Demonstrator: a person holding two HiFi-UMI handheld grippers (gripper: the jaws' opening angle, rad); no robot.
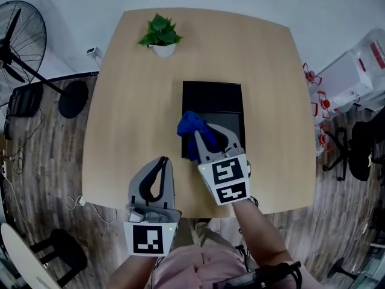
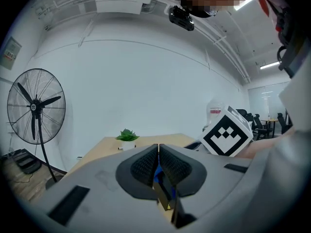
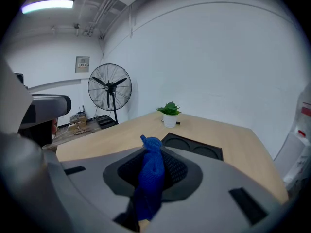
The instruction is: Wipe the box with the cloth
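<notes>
A flat black box [image 1: 212, 101] lies at the middle of the wooden table [image 1: 120, 101]; in the right gripper view the box [image 3: 194, 147] shows two round recesses. My right gripper [image 1: 201, 136] is shut on a blue cloth [image 1: 191, 125], held over the box's near left part. The cloth [image 3: 149, 178] hangs bunched between the jaws of the right gripper [image 3: 151, 144]. My left gripper [image 1: 161, 161] hovers over the table's near edge, left of the box, jaws shut with nothing in them. In the left gripper view, the left gripper [image 2: 158, 147] points across the table.
A small potted plant [image 1: 160, 35] stands at the table's far edge. A floor fan [image 1: 24, 47] is off to the left, chairs and white containers [image 1: 355, 71] to the right. Cables lie on the wooden floor at left.
</notes>
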